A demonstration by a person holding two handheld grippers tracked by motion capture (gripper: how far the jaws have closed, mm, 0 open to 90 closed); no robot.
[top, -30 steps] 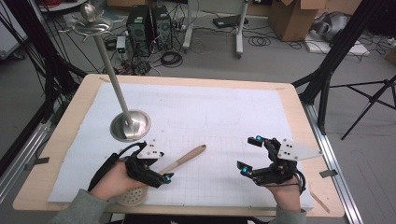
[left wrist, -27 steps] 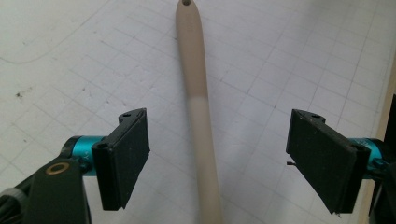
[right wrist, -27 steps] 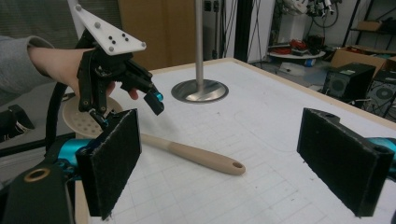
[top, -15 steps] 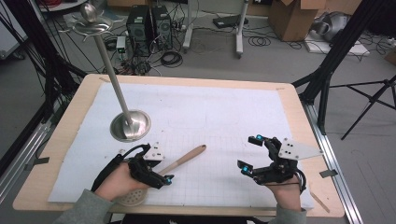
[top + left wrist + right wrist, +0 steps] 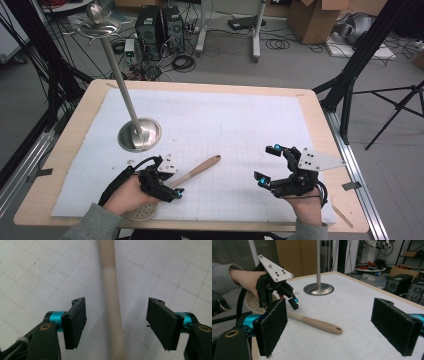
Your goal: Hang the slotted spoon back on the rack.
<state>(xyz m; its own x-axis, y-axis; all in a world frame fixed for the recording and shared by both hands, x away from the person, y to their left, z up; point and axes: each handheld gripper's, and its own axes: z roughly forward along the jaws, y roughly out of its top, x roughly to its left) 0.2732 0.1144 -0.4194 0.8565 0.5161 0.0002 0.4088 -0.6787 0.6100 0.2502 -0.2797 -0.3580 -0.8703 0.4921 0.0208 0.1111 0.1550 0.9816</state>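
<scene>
At the near edge of the desk [image 5: 65, 150], two hands come in from below, each holding a two-jaw tool.

The left tool [image 5: 167, 189] sits low over the near-left part of the white gridded mat [image 5: 225, 130]. Its jaws are spread wide. In the left gripper view [image 5: 116, 322], the tan handle of a wooden skimmer spoon [image 5: 112, 302] runs straight up between the two black pads, with clear space on both sides, so the jaws straddle the handle without touching it. The left hand [image 5: 125, 195] lies over the spoon's round, perforated head, which peeks out at the desk's near edge beneath the hand. From the high view the spoon [image 5: 197, 171] angles away toward the right, its handle end pointing at the middle of the mat.

The right tool [image 5: 268, 164] is held at the near-right of the mat, well apart from the spoon. Its jaws are also wide apart and hold nothing. The right gripper view [image 5: 337, 325] looks between its pads across the mat to the spoon [image 5: 317, 323] and the other tool [image 5: 293, 302].

Farther back on the left stands a metal stand [image 5: 137, 125]: a round shiny base on the mat, a thin pole rising, and a small dish on top.
</scene>
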